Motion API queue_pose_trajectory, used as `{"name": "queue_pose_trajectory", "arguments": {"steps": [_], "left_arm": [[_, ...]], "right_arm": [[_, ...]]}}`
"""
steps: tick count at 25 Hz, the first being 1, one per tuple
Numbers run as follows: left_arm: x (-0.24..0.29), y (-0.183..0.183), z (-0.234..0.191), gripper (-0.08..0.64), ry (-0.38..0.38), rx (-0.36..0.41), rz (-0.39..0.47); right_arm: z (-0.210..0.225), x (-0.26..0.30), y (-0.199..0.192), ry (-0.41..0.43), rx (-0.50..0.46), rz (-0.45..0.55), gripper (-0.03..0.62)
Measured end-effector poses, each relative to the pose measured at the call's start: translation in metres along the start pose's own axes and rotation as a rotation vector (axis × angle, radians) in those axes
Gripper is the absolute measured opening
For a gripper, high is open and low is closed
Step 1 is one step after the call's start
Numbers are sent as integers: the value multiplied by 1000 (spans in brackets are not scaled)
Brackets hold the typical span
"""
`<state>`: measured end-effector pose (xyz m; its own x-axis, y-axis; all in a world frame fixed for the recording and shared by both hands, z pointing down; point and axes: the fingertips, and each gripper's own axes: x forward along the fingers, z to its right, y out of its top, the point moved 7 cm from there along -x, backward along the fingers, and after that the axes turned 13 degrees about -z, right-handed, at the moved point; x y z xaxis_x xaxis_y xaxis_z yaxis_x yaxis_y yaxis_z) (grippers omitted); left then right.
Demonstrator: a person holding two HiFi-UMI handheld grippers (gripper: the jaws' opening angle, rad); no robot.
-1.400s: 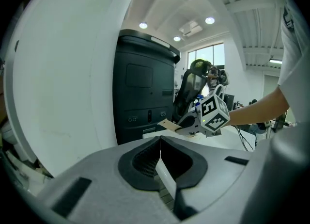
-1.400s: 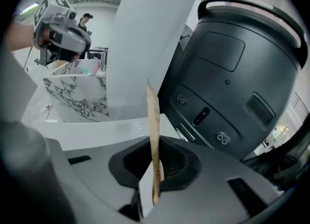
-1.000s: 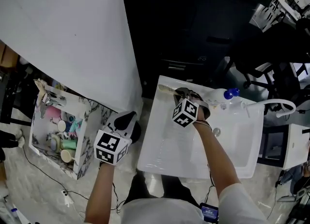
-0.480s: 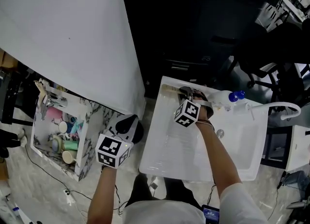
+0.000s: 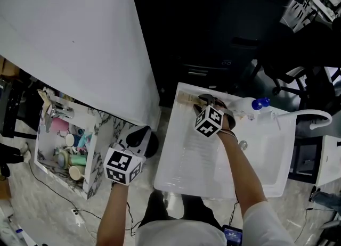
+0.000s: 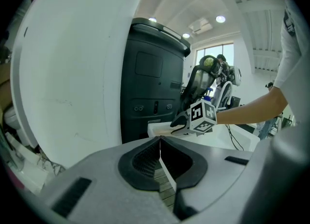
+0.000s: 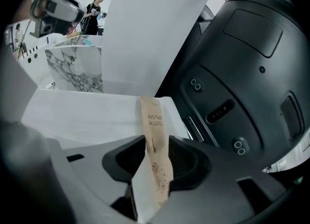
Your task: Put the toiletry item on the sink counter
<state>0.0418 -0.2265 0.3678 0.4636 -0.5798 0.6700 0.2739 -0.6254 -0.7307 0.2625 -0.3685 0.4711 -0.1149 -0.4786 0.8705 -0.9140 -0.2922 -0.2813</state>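
Observation:
The toiletry item is a tan paper toothbrush packet [image 7: 155,140]. It lies along the back left edge of the white sink counter [image 5: 186,154], with its end [image 5: 185,98] sticking out left of my right gripper [image 5: 205,103]. In the right gripper view the packet still stands between the jaws of that gripper [image 7: 156,167], which are opening, and a gap shows beside it. My left gripper [image 5: 139,132] hangs off the counter's left side, above the floor. Its jaws are shut with nothing in them [image 6: 160,140].
A bottle with a blue cap [image 5: 254,103] and a curved white faucet [image 5: 315,116] stand behind the sink basin [image 5: 261,152]. A marble-patterned box [image 5: 66,146] holding several toiletries sits at the left. A black cabinet [image 5: 229,53] rises behind the counter and a white panel [image 5: 74,37] behind the box.
The right gripper's marker cube has shifted slightly right and tilted over the counter's back edge. More of the packet's end now shows at its left. The left gripper has barely moved.

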Motion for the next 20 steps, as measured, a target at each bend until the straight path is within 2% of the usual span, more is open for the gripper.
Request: {"name": "queue_pose_trajectory", "arguments": {"steps": [5,13,16,20], "left_arm": [[-5,2,1,11,-9,-3,9],[-26,12,5,11,-19,47,37],[-36,19,7,11,-24,81,57],[-53,33,11,11,-36,138,92]], "right_arm": [[3,-11,0,-9,16,8,146],[0,-46,-3,-36,90,41,144],[3,-69,-3,-68,151,73,120],[9,-114,-7,-129,283,145,69]]}}
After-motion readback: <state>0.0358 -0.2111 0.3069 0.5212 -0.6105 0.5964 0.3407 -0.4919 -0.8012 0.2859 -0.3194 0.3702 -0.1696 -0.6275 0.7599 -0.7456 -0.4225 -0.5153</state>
